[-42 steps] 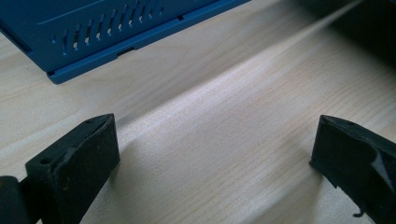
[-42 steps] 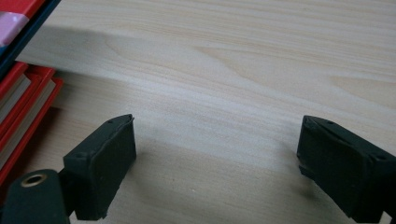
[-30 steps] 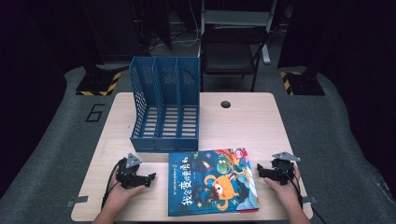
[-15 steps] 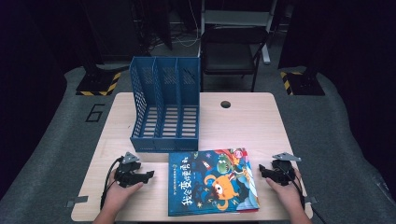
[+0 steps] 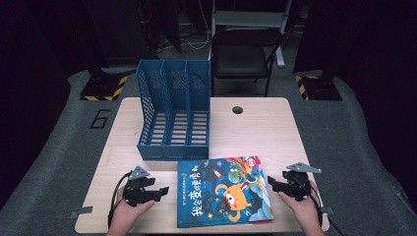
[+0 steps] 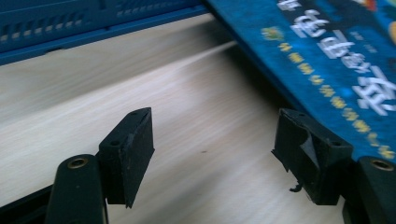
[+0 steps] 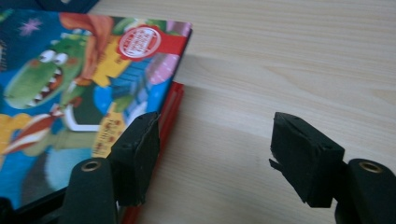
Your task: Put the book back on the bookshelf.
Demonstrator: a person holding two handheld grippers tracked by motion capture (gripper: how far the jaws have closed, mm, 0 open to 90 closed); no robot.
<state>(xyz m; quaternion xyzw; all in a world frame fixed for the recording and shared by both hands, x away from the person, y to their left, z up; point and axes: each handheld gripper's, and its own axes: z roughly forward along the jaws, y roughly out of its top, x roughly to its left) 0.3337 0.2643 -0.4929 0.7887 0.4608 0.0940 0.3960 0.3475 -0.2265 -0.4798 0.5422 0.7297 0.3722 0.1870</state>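
**Both grippers flank the picture book, fingers spread**

A large, flat picture book with a blue illustrated cover (image 5: 223,191) showing an orange cartoon creature, a green dinosaur and pale lettering lies face up on the light wooden table (image 5: 255,132), near its front edge and about midway between the two hands. Its far edge lies just in front of a blue perforated plastic file rack with three compartments (image 5: 174,110), which stands upright toward the left of the table's middle. From the right gripper view a red edge shows beneath the cover at the book's near corner.

The left gripper (image 5: 156,191) rests on the table just left of the book, held in the person's left hand (image 5: 129,212), and points toward the book's left edge. Its fingers (image 6: 133,149) are spread wide apart with bare tabletop between them; one finger lies right at the book's edge, though whether it touches cannot be told.

The right gripper (image 5: 270,182) sits just right of the book, held in the right hand (image 5: 304,209), and points at the book's right edge. Its fingers (image 7: 137,154) are likewise released and spread wide, grasping nothing. One finger lies against or just over the book's right-hand edge; the other stands over bare wood.

A round dark hole (image 5: 238,109) sits in the table toward its far side. Beyond the table stands a dark folding chair (image 5: 243,59) on a grey floor.
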